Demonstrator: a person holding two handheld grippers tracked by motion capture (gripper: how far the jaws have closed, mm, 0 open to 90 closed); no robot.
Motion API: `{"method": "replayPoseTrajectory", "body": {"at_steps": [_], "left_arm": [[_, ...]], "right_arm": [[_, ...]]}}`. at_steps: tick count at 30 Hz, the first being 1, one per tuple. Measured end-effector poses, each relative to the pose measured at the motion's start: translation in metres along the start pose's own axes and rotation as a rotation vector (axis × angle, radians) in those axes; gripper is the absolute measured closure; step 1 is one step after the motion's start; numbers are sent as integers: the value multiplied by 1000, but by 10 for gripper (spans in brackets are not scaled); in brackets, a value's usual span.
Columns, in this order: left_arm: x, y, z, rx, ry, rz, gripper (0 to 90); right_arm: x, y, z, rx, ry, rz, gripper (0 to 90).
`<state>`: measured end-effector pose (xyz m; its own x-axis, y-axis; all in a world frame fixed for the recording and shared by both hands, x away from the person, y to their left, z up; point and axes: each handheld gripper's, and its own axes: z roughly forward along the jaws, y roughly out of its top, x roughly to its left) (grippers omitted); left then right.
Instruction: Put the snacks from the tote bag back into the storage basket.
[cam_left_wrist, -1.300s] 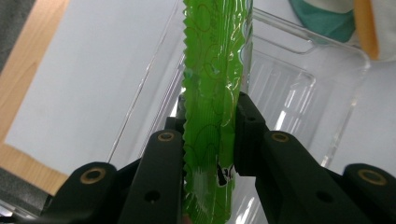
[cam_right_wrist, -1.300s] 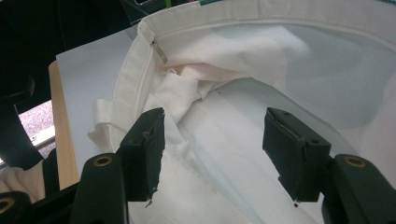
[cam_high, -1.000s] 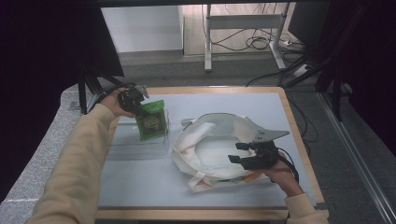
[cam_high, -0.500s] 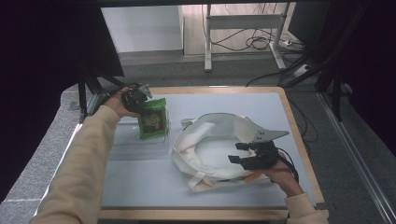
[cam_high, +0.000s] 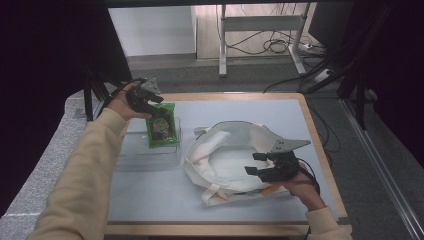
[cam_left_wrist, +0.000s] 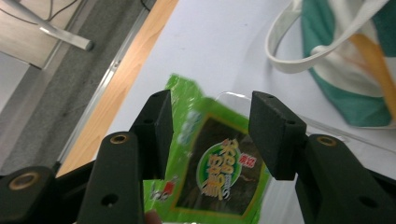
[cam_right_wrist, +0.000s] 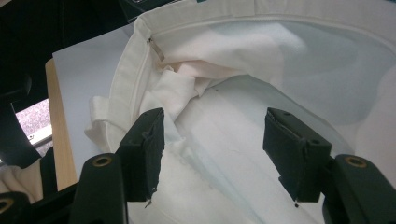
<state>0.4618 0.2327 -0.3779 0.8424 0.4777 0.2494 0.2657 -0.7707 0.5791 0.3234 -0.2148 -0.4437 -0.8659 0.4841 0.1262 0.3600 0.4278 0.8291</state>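
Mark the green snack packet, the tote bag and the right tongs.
green snack packet (cam_high: 161, 127), high view, printed front.
tote bag (cam_high: 200, 149), high view, left rim.
right tongs (cam_high: 254, 163), high view, between the tips.

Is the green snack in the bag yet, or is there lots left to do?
Not yet. Done: the white tote bag lies open on the table, the right gripper open at its mouth. In hand: the left gripper, jaws apart, is around the green snack packet in the clear tray. Left, probably: grip, lift, drop it in.
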Motion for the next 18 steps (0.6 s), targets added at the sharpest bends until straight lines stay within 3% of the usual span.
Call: {"method": "replayPoseTrajectory", "body": {"at_steps": [8,13,18], "left_arm": [[-9,2,3,1,-33,-4,472],[-14,0,2,4,-80,-48,479],[-21,0,1,6,-93,-64,474]], "right_arm": [[1,0,2,6,5,-4,387],[0,0,2,-1,12,1,387],[-1,-1,0,-7,13,7,387]]}}
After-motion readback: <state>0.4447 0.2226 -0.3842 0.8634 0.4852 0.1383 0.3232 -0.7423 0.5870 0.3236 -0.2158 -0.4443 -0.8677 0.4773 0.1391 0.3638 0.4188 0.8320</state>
